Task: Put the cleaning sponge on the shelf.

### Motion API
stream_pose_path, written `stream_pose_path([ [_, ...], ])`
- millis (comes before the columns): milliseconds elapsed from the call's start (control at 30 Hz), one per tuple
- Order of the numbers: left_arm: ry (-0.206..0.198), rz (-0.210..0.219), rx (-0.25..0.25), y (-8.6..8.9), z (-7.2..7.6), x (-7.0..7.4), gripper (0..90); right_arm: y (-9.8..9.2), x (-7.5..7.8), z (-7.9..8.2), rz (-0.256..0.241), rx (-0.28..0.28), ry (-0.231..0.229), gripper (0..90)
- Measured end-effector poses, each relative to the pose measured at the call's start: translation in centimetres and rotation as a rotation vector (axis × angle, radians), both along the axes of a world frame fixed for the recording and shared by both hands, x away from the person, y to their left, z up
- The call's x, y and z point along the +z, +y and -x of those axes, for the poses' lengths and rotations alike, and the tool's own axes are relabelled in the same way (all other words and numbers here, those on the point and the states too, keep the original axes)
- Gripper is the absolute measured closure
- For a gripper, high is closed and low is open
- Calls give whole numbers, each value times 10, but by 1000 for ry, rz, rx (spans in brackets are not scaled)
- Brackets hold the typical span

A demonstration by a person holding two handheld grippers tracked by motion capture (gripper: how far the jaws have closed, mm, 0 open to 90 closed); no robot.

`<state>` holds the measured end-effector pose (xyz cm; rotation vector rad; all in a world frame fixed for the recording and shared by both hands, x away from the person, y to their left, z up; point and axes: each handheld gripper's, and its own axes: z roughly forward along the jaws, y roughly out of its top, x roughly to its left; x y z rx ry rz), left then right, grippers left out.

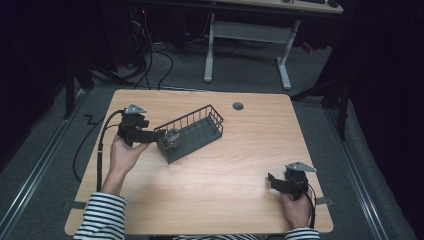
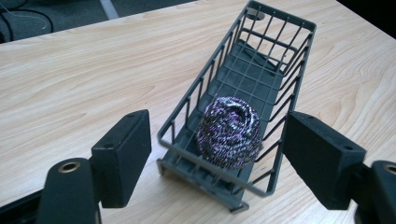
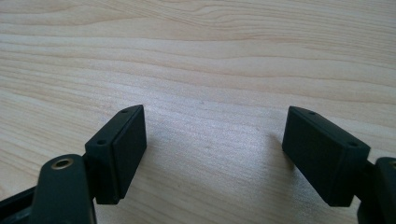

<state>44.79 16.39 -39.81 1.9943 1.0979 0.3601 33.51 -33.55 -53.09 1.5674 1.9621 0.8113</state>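
Tabletop (image 1: 210,170): light wood, carries everything.
Wire basket (image 1: 192,131): dark, lies slanted, left of centre.
Left gripper (image 2: 217,154): held low at the basket's near end, fingers (image 2: 122,156) wide on both sides of it.
Right gripper (image 3: 212,154): rests near the right corner, fingers wide, nothing between.
Steel scourer (image 2: 229,131): inside the basket's near end, just beyond the left fingers.

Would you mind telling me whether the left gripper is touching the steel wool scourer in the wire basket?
Apart. The left gripper view shows the left gripper open, with bare space between each jaw and the scourer, which sits in the basket.
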Motion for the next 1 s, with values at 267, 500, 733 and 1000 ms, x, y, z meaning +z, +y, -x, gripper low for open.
stream_pose_path([
  [267,-18,19,24,17,11,2,243,0,0,0,0,0,1,219],
  [500,-25,22,41,31,20,0,242,0,0,0,0,0,1,220],
  [733,-26,28,61,46,29,-2,241,0,0,0,0,0,1,220],
  [1000,-31,43,81,58,39,-5,241,0,0,0,0,0,1,220],
])
